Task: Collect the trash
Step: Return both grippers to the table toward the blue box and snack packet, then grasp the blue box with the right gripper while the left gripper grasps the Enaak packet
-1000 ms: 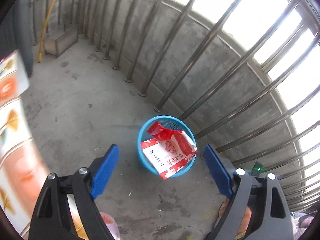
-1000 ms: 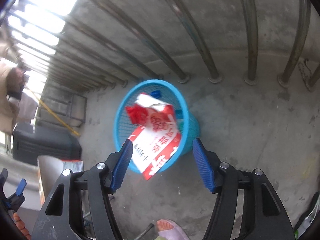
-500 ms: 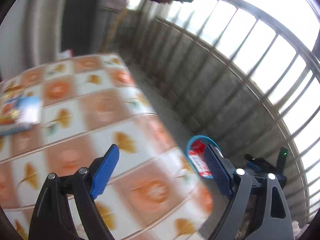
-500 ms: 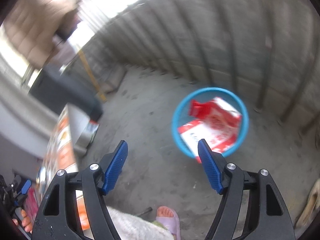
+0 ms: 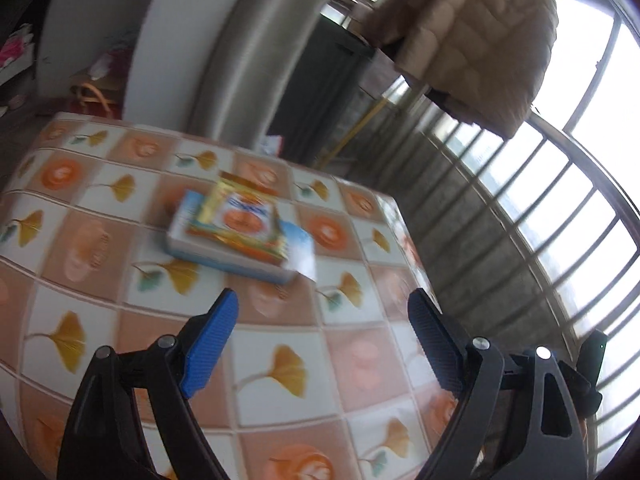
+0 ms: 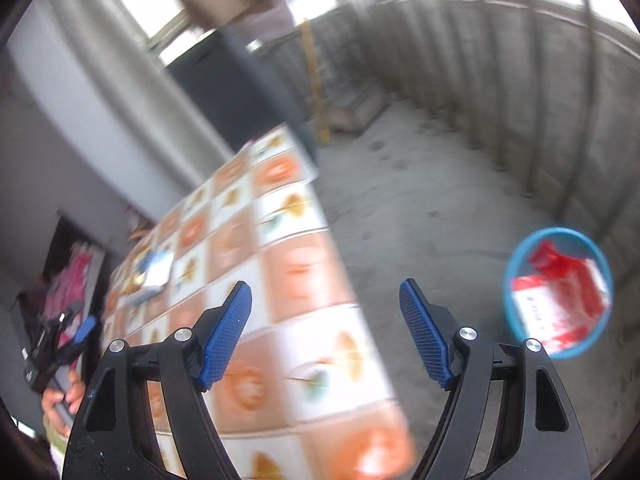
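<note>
A yellow-orange snack wrapper [image 5: 240, 224] lies on a flat blue-and-white box [image 5: 192, 240] in the middle of the table with the orange-and-white patterned cloth [image 5: 280, 364]. My left gripper [image 5: 322, 344] is open and empty above the table, nearer than the box. My right gripper [image 6: 324, 332] is open and empty over the table's edge. The blue trash basket [image 6: 516, 264] stands on the concrete floor at the right, with red-and-white packaging [image 6: 560, 292] in it. The box also shows blurred in the right wrist view [image 6: 156, 272], with the left gripper [image 6: 82, 330] near it.
A metal railing with a low concrete wall [image 5: 500, 240] runs along the balcony to the right. A tan padded jacket [image 5: 472, 36] hangs above. A dark cabinet [image 5: 320, 92] and a grey pillar [image 5: 240, 52] stand behind the table. The concrete floor [image 6: 420, 200] lies between table and basket.
Both grippers have swung away from the trash basket toward the table. The left view now faces the box and wrapper; the basket has slid to the right edge of the right view.
</note>
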{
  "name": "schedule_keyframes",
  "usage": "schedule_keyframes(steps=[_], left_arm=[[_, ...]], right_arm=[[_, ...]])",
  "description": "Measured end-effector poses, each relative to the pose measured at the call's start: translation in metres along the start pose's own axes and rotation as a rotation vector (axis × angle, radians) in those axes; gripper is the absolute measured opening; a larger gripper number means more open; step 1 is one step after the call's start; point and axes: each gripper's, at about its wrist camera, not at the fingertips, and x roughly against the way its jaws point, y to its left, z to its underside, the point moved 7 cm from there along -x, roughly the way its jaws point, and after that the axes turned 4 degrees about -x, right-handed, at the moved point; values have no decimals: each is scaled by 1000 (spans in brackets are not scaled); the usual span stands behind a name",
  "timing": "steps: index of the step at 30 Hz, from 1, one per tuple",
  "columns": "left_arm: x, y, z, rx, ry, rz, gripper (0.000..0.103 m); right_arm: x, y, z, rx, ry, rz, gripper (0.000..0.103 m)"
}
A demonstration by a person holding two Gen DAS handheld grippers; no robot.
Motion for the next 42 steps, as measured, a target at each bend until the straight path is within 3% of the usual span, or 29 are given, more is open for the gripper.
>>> schedule_keyframes(steps=[8,12,16,21,27,30,34,35,36,37,42], left_arm=[[-15,66,-33,108,-25,-50,84],[-38,95,-54,170,-25,-48,66],[-65,123,-61,274,10,-59,48],[-97,138,-59,325,68,-74,40],[-114,129,-45,324,123,-41,32],[-111,129,-43,306,121,-57,32],[-103,124,-35,330,149,-18,32],[-96,119,-30,326,152,2,32],[-94,113,-26,324,159,22,32],[-90,108,-20,323,169,40,32],[-56,75,16,331,213,198,32]], right_arm=[[-61,100,7,60,163,-172,73],[-98,157,-2,60,228,-261,71],[-141,198,-9,27,310,-308,58],[-208,236,-6,8,405,-279,37],[-242,245,12,-3,503,-265,17],[-238,245,16,21,502,-265,16],[-232,238,17,32,522,-267,15],[-231,234,17,35,524,-267,14],[-225,230,20,39,535,-279,4],[-218,227,24,38,547,-307,3],[-186,201,38,104,544,-288,3]])
